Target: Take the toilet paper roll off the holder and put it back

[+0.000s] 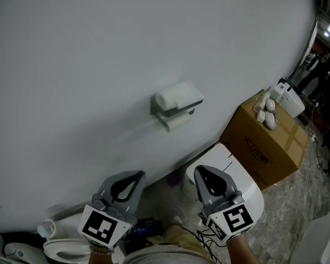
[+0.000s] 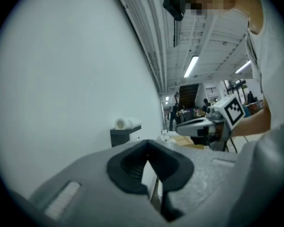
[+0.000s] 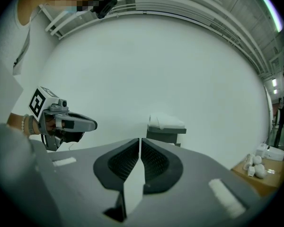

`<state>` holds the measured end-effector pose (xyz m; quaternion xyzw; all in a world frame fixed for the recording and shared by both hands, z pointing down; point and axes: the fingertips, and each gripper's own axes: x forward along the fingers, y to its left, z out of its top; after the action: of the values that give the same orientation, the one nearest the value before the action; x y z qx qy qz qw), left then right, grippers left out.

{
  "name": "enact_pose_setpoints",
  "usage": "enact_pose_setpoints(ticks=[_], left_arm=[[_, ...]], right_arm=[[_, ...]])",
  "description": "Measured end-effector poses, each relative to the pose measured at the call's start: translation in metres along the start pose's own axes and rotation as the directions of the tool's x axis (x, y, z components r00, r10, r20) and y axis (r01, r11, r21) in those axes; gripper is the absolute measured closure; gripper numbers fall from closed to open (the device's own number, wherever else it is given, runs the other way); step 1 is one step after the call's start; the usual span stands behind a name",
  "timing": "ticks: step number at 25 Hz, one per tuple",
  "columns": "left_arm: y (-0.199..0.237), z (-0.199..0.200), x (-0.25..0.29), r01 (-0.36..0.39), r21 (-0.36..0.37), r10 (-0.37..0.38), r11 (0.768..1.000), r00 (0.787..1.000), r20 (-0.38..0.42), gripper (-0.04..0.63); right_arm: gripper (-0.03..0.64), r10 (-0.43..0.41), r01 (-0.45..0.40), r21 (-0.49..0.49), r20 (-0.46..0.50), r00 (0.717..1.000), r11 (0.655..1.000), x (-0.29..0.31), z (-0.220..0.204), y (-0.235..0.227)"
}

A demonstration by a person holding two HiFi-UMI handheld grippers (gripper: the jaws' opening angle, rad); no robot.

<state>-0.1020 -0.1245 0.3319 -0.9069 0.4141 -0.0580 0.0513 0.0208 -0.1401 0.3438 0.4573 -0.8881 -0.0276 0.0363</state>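
With the left gripper [image 1: 133, 176] and right gripper [image 1: 204, 172] low in frame, fingers closed on nothing, reaching unopened could knock the toilet paper roll [image 1: 176, 96], lying atop the holder [image 1: 179, 110] at frame centre, off it.

The toilet paper holder [image 1: 175, 110] juts from a bare white wall [image 1: 88, 59], with open air in front, left and above the toilet paper roll [image 1: 177, 95] on it. Lower right, a cardboard box [image 1: 264, 144] and a white rounded unit [image 1: 242, 183] crowd the wall's foot.
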Motion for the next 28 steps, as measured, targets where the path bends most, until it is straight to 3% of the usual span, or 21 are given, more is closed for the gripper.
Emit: enact_pose_setpoints(ticks=[28], left_arm=[[-0.0011, -0.0002, 0.0029, 0.028, -0.034, -0.027, 0.999, 0.999, 0.022, 0.600]], right_arm=[[0.604, 0.002, -0.002, -0.003, -0.013, 1.000, 1.000, -0.0006, -0.0021, 0.0052]])
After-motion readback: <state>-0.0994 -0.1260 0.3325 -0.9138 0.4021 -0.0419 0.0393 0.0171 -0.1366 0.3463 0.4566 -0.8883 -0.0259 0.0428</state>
